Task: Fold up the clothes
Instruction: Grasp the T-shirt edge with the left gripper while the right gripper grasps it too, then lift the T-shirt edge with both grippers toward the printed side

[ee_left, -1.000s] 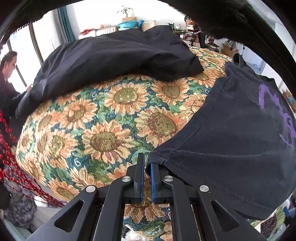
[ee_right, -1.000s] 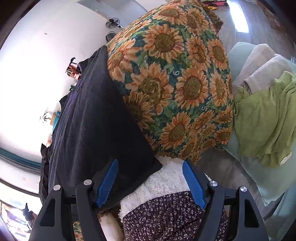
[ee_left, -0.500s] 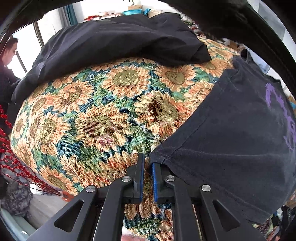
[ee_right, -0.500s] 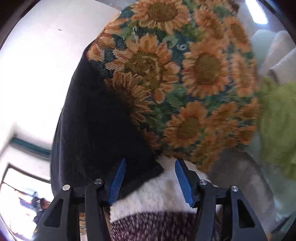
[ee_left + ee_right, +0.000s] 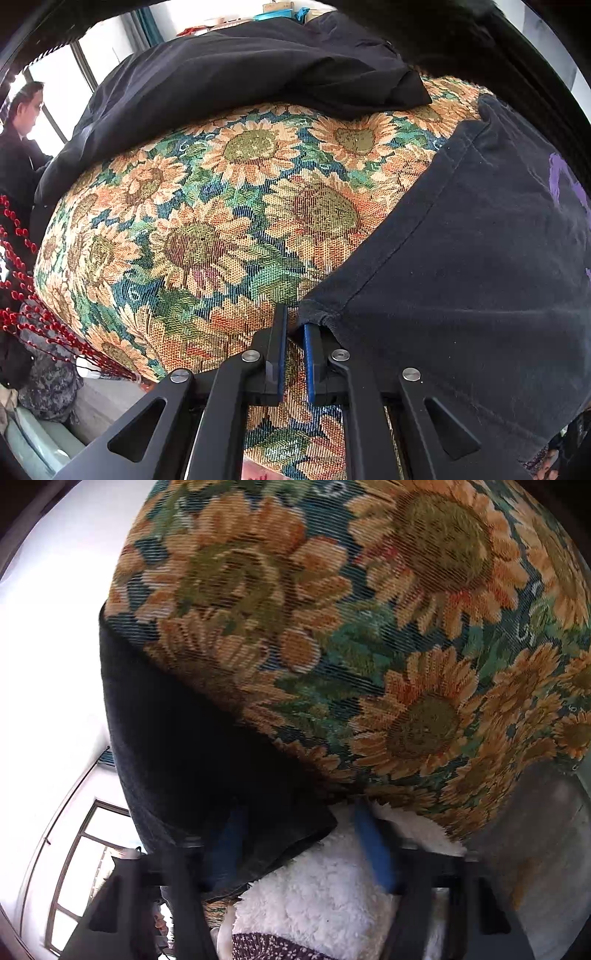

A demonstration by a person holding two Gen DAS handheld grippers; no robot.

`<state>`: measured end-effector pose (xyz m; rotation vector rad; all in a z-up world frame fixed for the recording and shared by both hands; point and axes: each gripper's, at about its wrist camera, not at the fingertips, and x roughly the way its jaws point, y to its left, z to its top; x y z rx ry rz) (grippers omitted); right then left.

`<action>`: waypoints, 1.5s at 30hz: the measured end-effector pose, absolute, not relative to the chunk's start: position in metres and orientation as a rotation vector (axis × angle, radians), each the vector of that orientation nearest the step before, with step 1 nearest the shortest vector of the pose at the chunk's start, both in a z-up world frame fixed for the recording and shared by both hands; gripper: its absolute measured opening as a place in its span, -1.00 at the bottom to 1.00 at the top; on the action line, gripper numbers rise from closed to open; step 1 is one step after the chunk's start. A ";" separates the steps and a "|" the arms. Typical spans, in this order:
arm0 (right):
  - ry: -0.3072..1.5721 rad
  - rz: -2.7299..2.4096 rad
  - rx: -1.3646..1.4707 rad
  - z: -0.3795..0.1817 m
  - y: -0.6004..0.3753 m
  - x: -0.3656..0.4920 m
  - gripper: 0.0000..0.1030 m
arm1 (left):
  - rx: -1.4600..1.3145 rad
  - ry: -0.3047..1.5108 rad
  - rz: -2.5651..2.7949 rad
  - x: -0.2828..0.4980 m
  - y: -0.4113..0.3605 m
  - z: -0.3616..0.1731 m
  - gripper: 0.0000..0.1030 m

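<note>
Left wrist view shows the dark T-shirt [image 5: 480, 266] spread flat on the right side of the frame, on a desk covered by a sunflower cloth [image 5: 229, 229]. A purple print shows at its far right edge. No fold can be seen in this shirt yet, so the folding looks like it is only starting.

The left claw [image 5: 293, 325] is at the bottom middle, almost closed. The shirt's near corner sits right at the tip of its right pad. It may be pinched there, but the gap between the pads lower down looks empty, so that is hard to tell.

Another black garment [image 5: 236, 77] lies bunched across the top of the frame. It looks unfolded too.

Right wrist view is blurry. The right claw [image 5: 295, 834] is at the bottom middle and its jaws are closing. The shirt's other corner lies between them, over something white and fluffy [image 5: 317, 893]. The pads do not seem to press on it yet.

Still to do, it seems: grab both corners, fold the shirt, then fold the other garment.
</note>
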<state>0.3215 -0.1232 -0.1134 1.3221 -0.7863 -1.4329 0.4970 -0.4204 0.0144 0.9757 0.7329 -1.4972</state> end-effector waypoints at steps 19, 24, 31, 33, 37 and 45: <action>-0.778 -1.668 1.170 -0.012 -0.015 0.382 -0.90 | 0.813 0.933 -1.554 0.521 -0.411 0.023 -0.95; -0.766 -1.660 1.001 0.042 -0.010 0.369 -0.90 | 0.620 1.064 -1.678 0.533 -0.419 0.054 -0.96; -0.624 -1.660 0.822 0.103 -0.077 0.310 -0.90 | 0.677 0.938 -1.788 0.501 -0.462 0.097 -0.96; -0.574 -1.669 0.827 0.111 -0.105 0.285 -0.90 | 0.741 0.951 -1.764 0.487 -0.466 0.096 -0.95; -0.545 -1.667 0.888 0.110 -0.159 0.239 -0.90 | 0.854 1.045 -1.671 0.480 -0.480 0.072 -0.94; -0.540 -1.604 0.928 0.101 -0.188 0.226 -0.90 | 1.017 1.099 -1.513 0.511 -0.476 0.020 -0.93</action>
